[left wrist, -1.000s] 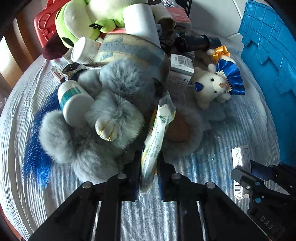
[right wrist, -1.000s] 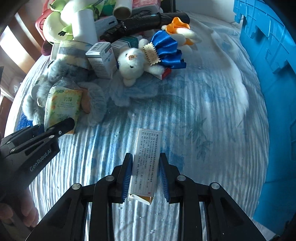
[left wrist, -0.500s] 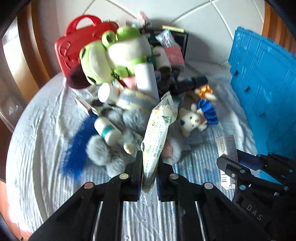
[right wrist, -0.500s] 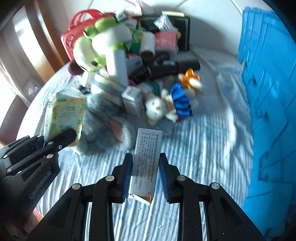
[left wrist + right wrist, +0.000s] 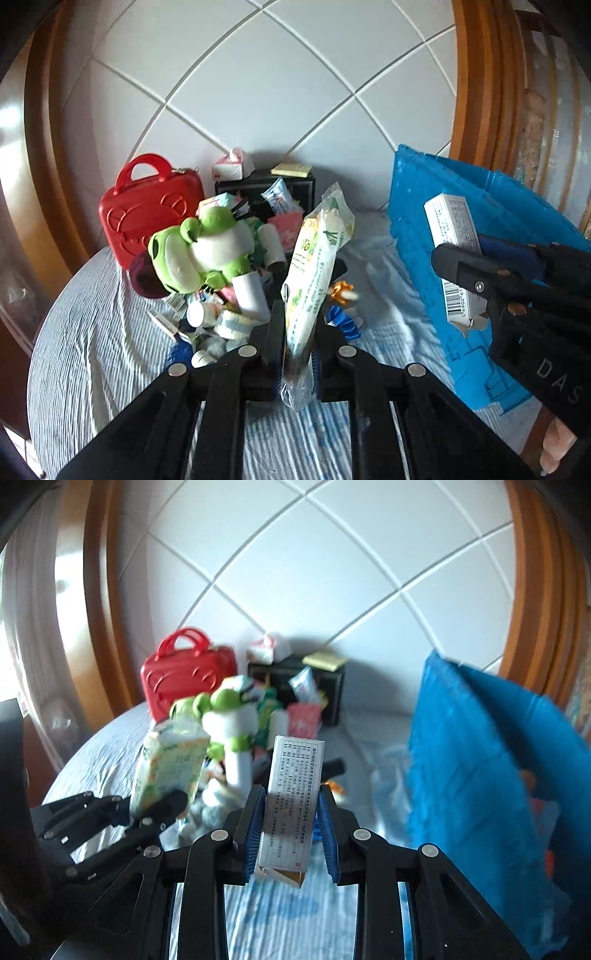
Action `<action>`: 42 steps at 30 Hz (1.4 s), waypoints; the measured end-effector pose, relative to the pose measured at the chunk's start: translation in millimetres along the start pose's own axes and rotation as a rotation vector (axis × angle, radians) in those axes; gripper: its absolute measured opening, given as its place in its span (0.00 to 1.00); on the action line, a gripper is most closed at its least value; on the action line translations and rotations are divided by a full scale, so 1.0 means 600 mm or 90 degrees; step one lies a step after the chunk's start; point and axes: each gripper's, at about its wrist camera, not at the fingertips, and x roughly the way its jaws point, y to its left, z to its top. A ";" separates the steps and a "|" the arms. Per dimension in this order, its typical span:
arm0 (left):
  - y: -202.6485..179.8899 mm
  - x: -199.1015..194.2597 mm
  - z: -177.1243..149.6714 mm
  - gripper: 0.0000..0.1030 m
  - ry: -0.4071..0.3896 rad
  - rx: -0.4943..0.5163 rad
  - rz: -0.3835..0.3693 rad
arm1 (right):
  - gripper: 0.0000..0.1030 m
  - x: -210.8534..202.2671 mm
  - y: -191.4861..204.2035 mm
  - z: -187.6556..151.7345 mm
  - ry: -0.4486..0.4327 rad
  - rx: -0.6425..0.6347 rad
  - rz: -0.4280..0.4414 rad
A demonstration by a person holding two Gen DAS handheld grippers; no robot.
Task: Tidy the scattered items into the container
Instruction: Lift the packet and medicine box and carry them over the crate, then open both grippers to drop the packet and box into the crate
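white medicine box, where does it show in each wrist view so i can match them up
Left wrist: the white medicine box is at the right, side-on, clamped in the right gripper in front of the blue crate.
Right wrist: the box is at lower centre, upright between the gripper's blue pads.
Shared landmark: the red case against the tiled wall.

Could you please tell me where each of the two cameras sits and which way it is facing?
Left wrist: rides the left tongs, facing the tiled wall over the wipes pack they grip; the right tongs and a fingertip show at right.
Right wrist: rides the right tongs, facing the same wall over the gripped white box; the left tongs show at left.
Shared: red case, frog plush, blue crate.
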 end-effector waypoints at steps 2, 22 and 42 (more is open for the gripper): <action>-0.030 -0.019 0.020 0.12 -0.022 0.013 -0.020 | 0.27 -0.033 -0.025 0.016 -0.024 0.011 -0.016; -0.617 0.080 0.158 0.12 0.206 0.140 -0.208 | 0.27 -0.113 -0.606 -0.042 0.128 0.007 -0.165; -0.734 0.207 0.120 0.12 0.365 0.170 -0.122 | 0.27 0.062 -0.718 -0.096 0.339 -0.046 -0.069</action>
